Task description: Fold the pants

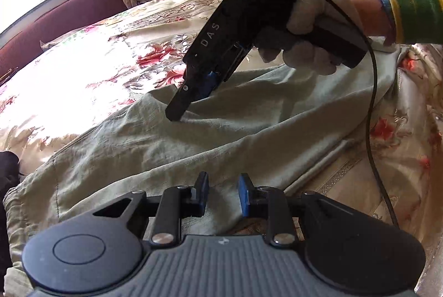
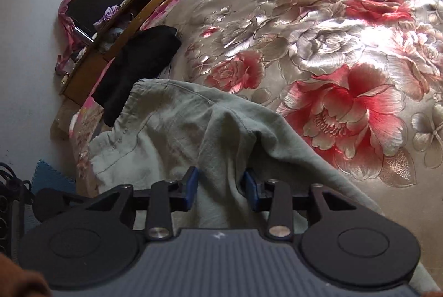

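Observation:
Pale green pants (image 1: 193,147) lie crumpled across the flowered bedspread (image 1: 91,70). At the bottom of the left wrist view my left gripper (image 1: 223,193) hovers low over the cloth, jaws apart with nothing pinched between its blue pads (image 1: 245,196). A gloved hand (image 1: 307,31) holds my right gripper (image 1: 177,114), tip down on a raised ridge of the pants. In the right wrist view that gripper (image 2: 221,187) has a bunched fold of the pants (image 2: 177,128) filling the gap between its pads (image 2: 192,186). The waistband end (image 2: 138,92) lies toward the bed's edge.
A black garment (image 2: 138,61) lies on the bed beside the waistband, near a wooden nightstand (image 2: 138,9). A black cable (image 1: 372,103) hangs from the right gripper over the pants. A dark red headboard (image 1: 55,25) and a window are behind. The floor (image 2: 25,75) is to the left.

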The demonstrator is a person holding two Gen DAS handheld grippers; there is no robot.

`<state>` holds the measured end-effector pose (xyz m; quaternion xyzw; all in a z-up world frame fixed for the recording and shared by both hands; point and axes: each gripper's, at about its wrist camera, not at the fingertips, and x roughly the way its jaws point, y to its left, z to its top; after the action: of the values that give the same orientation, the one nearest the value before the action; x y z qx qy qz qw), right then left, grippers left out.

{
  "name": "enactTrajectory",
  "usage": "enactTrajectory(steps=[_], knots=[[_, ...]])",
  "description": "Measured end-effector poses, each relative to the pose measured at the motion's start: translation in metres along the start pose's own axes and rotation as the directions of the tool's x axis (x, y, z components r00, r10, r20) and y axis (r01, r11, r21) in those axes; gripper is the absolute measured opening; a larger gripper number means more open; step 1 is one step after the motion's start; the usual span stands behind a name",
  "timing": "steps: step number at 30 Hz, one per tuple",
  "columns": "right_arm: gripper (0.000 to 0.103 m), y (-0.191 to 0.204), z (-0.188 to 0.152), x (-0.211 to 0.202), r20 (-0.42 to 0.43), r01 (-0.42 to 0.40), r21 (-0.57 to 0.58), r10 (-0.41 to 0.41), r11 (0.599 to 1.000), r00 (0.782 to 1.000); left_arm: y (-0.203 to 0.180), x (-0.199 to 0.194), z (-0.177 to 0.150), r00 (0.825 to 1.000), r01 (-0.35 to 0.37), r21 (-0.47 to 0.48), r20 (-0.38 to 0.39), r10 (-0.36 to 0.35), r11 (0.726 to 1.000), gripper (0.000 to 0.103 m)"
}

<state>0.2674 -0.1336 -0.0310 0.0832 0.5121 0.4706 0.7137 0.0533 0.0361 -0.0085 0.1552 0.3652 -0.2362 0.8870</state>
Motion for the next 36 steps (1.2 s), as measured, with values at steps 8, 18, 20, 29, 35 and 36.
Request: enactTrajectory(steps=[8, 18, 20, 29, 35, 36], knots=[[0.031, -0.042, 0.026, -0.001, 0.277, -0.173, 0.298, 0.088, 0.939, 0.957, 0.002, 0.011, 0.001, 1.0, -0.005, -0.016, -0.007, 0.005, 1.0, 0.038], [0.034, -0.046, 0.011, -0.055, 0.328, 0.063, 0.317, -0.171, 0.946, 0.929, -0.002, 0.007, -0.003, 1.0, -0.021, -0.003, -0.014, 0.021, 1.0, 0.04], [0.034, -0.03, -0.01, -0.071, 0.325, 0.145, 0.261, -0.228, 0.954, 0.918, -0.001, 0.003, -0.001, 1.0, -0.025, -0.003, -0.009, 0.025, 1.0, 0.04], [0.011, -0.055, -0.113, -0.125, 0.204, 0.327, 0.382, -0.424, 0.864, 0.882, -0.009, 0.0, -0.002, 0.998, -0.05, 0.081, -0.039, 0.053, 0.995, 0.04], [0.024, -0.002, -0.122, -0.156, 0.332, 0.49, 0.266, -0.556, 0.83, 0.762, -0.015, -0.011, 0.004, 0.994, -0.092, 0.156, -0.051, 0.101, 0.983, 0.041], [0.024, 0.02, -0.126, -0.151, 0.336, 0.477, 0.166, -0.504, 0.863, 0.796, -0.017, -0.013, 0.004, 0.994, -0.089, 0.163, -0.052, 0.099, 0.983, 0.041]])
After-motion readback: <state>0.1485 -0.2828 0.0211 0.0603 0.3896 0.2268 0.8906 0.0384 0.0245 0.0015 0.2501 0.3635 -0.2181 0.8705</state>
